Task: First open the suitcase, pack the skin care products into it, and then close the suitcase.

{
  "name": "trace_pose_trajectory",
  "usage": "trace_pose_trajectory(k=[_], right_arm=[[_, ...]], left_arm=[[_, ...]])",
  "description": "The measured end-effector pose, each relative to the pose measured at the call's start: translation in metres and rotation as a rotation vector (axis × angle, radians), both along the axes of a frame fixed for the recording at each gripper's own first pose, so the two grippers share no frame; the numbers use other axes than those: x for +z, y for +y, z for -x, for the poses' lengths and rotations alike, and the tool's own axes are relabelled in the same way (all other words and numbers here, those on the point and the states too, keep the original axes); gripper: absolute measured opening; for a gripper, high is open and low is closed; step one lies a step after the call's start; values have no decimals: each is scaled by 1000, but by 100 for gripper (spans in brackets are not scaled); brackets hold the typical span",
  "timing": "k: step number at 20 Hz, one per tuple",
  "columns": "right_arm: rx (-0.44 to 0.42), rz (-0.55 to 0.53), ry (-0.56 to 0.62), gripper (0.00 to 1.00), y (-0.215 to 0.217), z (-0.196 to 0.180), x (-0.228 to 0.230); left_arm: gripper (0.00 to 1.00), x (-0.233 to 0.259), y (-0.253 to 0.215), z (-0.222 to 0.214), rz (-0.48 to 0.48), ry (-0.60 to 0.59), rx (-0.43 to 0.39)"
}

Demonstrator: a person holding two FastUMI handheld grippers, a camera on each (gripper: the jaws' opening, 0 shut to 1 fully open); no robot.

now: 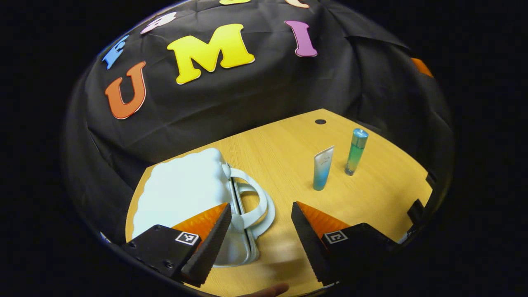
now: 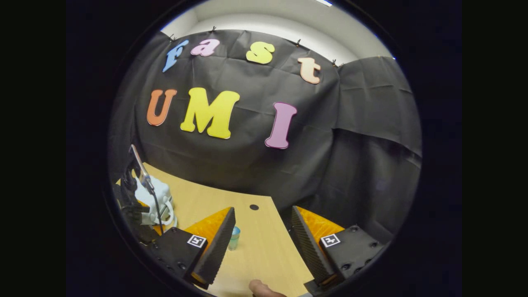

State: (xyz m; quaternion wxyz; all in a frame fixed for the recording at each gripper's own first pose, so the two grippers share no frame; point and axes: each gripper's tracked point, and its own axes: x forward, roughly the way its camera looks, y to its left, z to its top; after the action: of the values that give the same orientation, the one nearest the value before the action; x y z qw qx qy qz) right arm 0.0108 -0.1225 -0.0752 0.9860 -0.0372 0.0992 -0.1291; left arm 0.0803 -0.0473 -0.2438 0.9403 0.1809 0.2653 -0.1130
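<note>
Suitcase (image 1: 185,189) is shut, lying flat on the table (image 1: 280,152) at the left gripper's near-left, white handle (image 1: 251,206) facing the gripper. Left gripper (image 1: 260,231) has its jaws spread wide, nothing between them — one finger overlaps the case's near corner, but contact can't be confirmed. Right gripper (image 2: 260,237) is also wide open and empty, hovering over the table edge, well apart from the case.

Skin care products stand upright on bare table: tube (image 1: 323,168) and bottle (image 1: 355,152) just beside each other, both well apart from the suitcase.

Step in hand looks like opening the case. Suggested approach:
- get a finger under the lid seam by the handle, not on the handle itself — the handle would likely just lift the whole case
- case looks light; right gripper could pin the base while the left lifts
- swing the lid fully back so it doesn't fall shut
- lid arc should clear the tube and bottle; both look tippy.
</note>
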Motion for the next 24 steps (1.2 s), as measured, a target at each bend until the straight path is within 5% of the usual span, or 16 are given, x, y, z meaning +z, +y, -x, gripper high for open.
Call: trace_pose_trajectory(k=[12,19,24], right_arm=[[-15,-62,32,82,-24,-19,-22],[-42,-93,62,82,-33,-14,-43],[-57,-108,84,82,-38,-6,-55]], left_arm=[[97,-53,12,-27,-440,239,-213],[84,-51,33,-40,-728,147,-227],[72,-59,36,-43,-849,92,-223]])
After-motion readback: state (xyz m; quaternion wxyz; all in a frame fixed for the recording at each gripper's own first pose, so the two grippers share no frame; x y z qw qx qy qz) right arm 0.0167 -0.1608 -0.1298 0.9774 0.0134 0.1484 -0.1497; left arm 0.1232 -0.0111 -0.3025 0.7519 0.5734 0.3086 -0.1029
